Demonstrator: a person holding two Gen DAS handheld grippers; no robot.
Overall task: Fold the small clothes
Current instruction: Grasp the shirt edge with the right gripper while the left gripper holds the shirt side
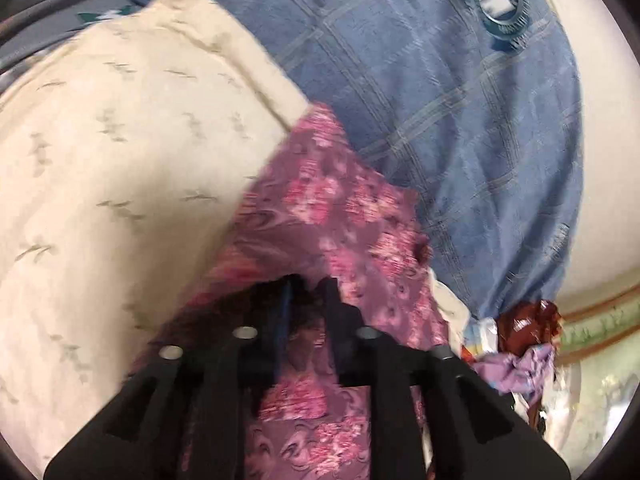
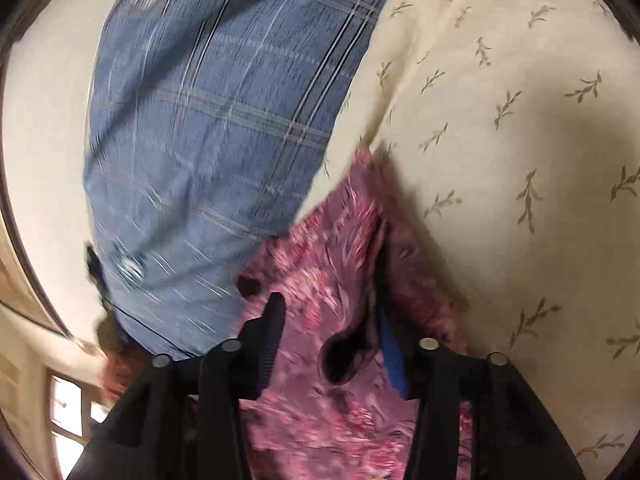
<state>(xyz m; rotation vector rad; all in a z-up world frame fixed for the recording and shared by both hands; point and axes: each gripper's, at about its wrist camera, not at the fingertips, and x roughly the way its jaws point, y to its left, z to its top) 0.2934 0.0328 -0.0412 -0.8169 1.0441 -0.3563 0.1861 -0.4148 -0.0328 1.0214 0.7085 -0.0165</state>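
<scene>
Lying between a cream leaf-print cushion (image 1: 120, 168) and a blue checked cotton cloth (image 1: 420, 120), a purple-pink floral garment (image 1: 332, 208) fills the foreground of both wrist views. The left tongs (image 1: 306, 292) stand narrowly parted with the floral fabric bunched between the fingers; whether the pads press it cannot be told. The right tongs (image 2: 330, 320) are spread wider over the same garment (image 2: 320, 264), a fold of it rising between the fingers, not pinched. A crumpled heap of small clothes (image 1: 520, 344) lies beside the blue cloth.
</scene>
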